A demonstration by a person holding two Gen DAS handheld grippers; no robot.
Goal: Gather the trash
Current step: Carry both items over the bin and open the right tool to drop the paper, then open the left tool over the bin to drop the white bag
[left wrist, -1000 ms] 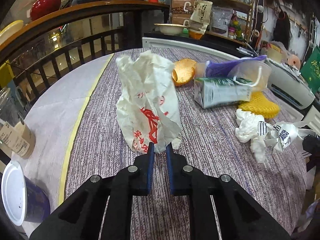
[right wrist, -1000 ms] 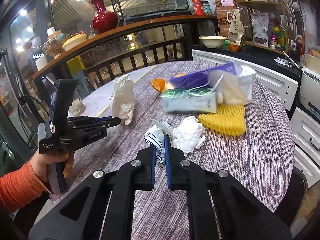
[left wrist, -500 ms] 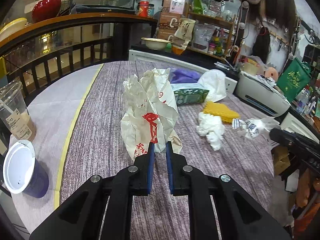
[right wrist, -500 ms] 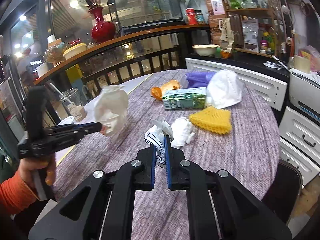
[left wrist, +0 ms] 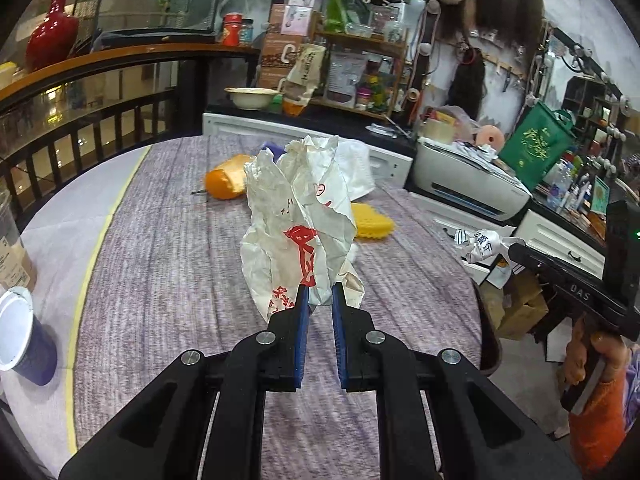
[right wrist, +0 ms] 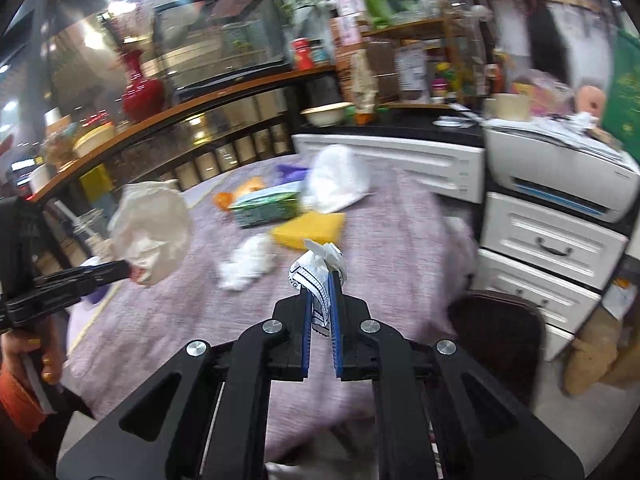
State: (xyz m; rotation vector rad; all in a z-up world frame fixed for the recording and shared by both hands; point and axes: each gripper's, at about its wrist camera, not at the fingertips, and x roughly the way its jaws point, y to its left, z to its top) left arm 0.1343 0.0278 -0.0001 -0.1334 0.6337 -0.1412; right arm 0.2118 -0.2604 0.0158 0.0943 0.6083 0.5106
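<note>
left hand-held gripper [left wrist: 317, 300] is clamped on the bottom edge of a crumpled white paper bag with red print [left wrist: 300, 220], jaws nearly together with only paper between them; the bag stands upright above the fingertips, clear of the bench [left wrist: 168, 248]. right hand-held gripper [right wrist: 320, 285] is pinched on a small crumpled white wrapper with dark lettering [right wrist: 318, 268], narrow gap filled by the wrapper, which sticks up past the blue pads [right wrist: 307, 320]. in the left wrist view the right gripper sits off the bench's right edge, wrapper at its tip, orange-sleeved hand [left wrist: 592, 356] on the grip. in the right wrist view the left gripper comes in from the left with the bag lifted over the near-left part of the bench. right view is motion-blurred. on the purple striped cloth: white crumpled tissue [right wrist: 246, 264] near the middle, yellow foam net [right wrist: 308, 230] just beyond it, green carton [right wrist: 266, 204] lying on its side, a white mask-like piece [right wrist: 338, 186] beside the carton, orange peel [left wrist: 226, 180] further back, a purple item [right wrist: 292, 171] at the far edge. a blue paper cup with white inside [left wrist: 22, 336] stands at the left rim, with a clear drink cup [left wrist: 12, 256] behind it. a white printer [left wrist: 468, 188] is on the drawers to the right.
</note>
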